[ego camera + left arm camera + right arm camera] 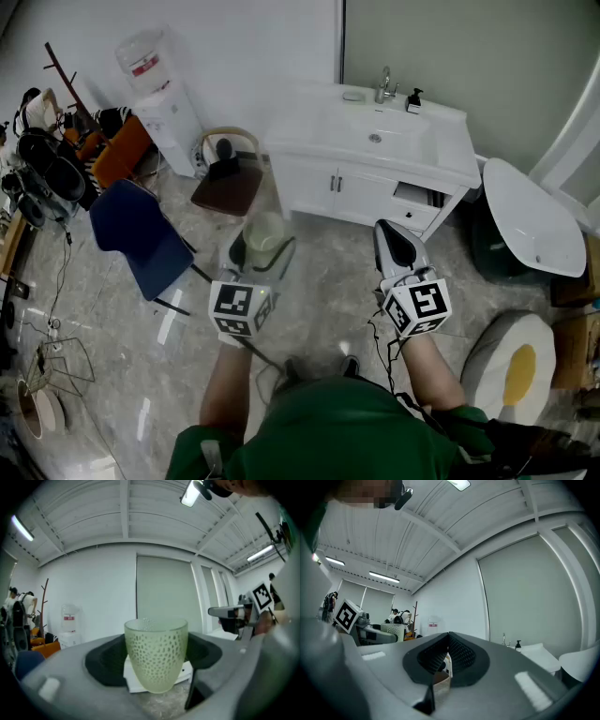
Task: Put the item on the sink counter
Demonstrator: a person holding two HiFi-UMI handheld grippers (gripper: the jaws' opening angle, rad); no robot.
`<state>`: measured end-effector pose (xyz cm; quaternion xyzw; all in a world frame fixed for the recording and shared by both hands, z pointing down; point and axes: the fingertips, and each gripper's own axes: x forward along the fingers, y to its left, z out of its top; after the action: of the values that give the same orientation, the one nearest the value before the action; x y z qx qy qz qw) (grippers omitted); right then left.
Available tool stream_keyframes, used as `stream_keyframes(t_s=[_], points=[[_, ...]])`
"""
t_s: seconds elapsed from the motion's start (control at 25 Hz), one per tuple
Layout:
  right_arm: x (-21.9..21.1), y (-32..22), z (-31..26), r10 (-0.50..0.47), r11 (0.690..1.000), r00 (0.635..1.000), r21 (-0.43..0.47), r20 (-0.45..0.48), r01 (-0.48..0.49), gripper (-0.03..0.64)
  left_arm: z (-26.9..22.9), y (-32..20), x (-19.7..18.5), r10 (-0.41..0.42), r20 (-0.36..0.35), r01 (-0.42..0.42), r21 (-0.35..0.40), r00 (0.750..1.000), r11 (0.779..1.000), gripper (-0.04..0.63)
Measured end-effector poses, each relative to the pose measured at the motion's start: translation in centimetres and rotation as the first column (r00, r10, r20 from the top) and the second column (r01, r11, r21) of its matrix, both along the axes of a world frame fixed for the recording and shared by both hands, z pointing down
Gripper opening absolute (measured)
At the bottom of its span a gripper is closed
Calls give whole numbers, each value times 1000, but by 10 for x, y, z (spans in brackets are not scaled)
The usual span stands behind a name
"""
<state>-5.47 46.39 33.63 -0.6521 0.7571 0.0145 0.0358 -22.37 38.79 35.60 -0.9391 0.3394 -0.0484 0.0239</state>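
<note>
A pale green cup with a dotted pattern point(156, 653) stands upright between the wide-set jaws of my left gripper point(262, 246), whose black pads point(105, 660) press its sides. In the head view the cup point(263, 232) hangs above the floor, short of the white sink counter point(450, 141). My right gripper point(394, 234) is level with the left one; its jaws meet with nothing in them. In the right gripper view the counter point(539, 651) lies ahead to the right of my right gripper point(448, 649).
A faucet point(384, 86) and a soap bottle point(413, 98) stand at the counter's back edge. One cabinet drawer point(417, 197) is open. A brown stool point(228, 186), a blue chair point(141, 234) and a water dispenser point(159, 98) stand left. A white oval lid point(530, 217) lies right.
</note>
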Motion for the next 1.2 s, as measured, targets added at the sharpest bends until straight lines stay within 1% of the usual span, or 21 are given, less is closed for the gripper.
stream_keyframes(t_s=[0.36,0.64,0.8,0.92,1.04,1.2], points=[[26,4,1,-36,999,999,-1,-4,36,-3,-1,8,22,-37,1,37,5,999,999,371],[66,20,-3,-68,997,997,31,29,67,-3,-7,22,48,-87,-20,87,12,996,996,371],[85,20,0,-63,998,996,28,57,61,-3,-8,22,58,-97,-10,97,15,995,995,373],[89,9,5,-75,997,995,21,71,73,-3,-8,9,60,-107,-15,108,17,994,994,371],[94,-10,9,-80,997,995,25,61,79,-3,-5,-15,63,-113,-26,114,16,993,993,373],[105,-44,18,-45,999,998,-14,44,45,-3,2,-59,68,-113,-48,114,11,992,993,371]])
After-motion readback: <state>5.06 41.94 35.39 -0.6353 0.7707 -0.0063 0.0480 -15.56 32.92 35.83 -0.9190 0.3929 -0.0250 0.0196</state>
